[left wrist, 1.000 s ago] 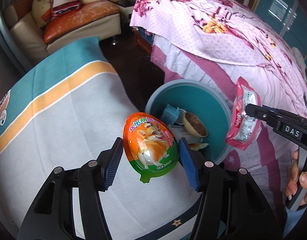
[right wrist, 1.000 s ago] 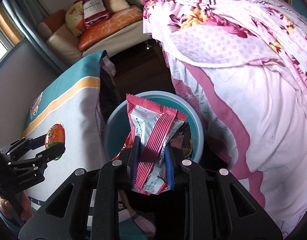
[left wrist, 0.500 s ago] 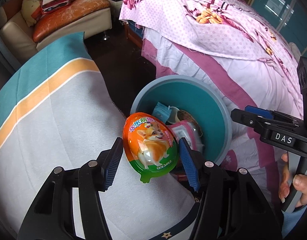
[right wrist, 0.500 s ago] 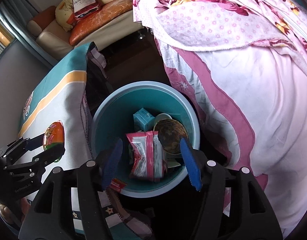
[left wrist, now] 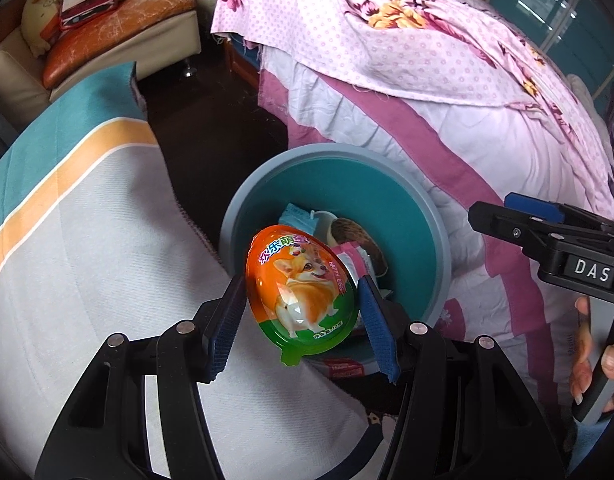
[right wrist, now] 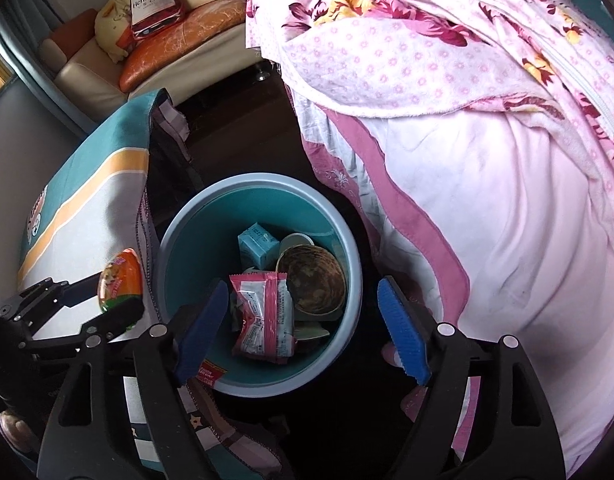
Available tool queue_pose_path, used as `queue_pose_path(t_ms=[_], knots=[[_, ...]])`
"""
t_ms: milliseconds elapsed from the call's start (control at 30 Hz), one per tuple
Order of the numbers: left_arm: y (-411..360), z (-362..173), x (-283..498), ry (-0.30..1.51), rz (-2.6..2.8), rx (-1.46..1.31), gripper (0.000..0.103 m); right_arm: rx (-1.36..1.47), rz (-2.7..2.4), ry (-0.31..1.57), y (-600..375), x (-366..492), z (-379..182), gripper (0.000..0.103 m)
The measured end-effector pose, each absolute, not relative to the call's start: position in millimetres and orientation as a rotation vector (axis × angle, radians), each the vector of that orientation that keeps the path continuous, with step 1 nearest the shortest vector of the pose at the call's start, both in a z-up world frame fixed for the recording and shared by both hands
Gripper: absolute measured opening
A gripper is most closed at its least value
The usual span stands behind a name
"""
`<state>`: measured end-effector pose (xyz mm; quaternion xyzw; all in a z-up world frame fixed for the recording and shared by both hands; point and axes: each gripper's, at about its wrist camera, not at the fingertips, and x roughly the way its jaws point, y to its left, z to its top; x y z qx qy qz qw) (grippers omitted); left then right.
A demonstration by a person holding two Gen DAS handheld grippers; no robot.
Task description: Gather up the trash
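- While both grippers hang over the bin, biggest things first: bed point(right wrist: 507, 208) with pink floral quilt on one side, low surface under a teal, orange and white striped cloth point(left wrist: 87, 216) on the other.
- Teal bin point(right wrist: 187, 232) sits on the dark floor between them, rim just beside the cloth's hanging edge.
- Right gripper point(right wrist: 303, 328) points down into the bin, jaws opening, nothing between the blue pads.
- Left gripper point(left wrist: 301, 312) is clamped on an orange-and-green egg pack point(left wrist: 299, 292) with a corgi print, pads on both sides; it hangs over the cloth edge and the near rim of the bin.
- Inside the bin: pink-and-white snack wrapper point(right wrist: 263, 316) on top, brown-lined bowl point(right wrist: 315, 280) touching it, small light-blue carton point(right wrist: 258, 245) behind.
- More scraps under the wrapper, too shadowed to identify.
- A hand point(left wrist: 595, 364) grips the right gripper's handle.
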<state>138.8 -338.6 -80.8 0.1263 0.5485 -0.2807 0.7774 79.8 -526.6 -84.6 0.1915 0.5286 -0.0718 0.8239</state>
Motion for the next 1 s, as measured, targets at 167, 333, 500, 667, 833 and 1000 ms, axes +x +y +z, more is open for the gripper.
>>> queue_pose_path(t_ms=[167,333,500,667,833,1000], knots=[[-349,-84,140,1.187,-0.638,0.256,0.058,0.359,-0.171,1.137,-526,87,-76,0.075],[-357,-81,141,1.169,-0.672,0.227,0.059,0.337,-0.198,1.133,-529,89,-65,0.075],[-356,-74,138,1.142,-0.652,0.239,0.081,0.328,-0.210,1.128,-529,88,-59,0.075],[-338,-62,138,1.102,-0.601,0.240,0.090,0.312,-0.191,1.134,-518,87,-55,0.079],[-308,-51,137,1.102,-0.544,0.191,0.091,0.300,-0.142,1.130,-496,84,-45,0.088],[-280,-42,131,1.101,-0.503,0.147,0.091,0.267,-0.119,1.119,-473,77,-33,0.092]])
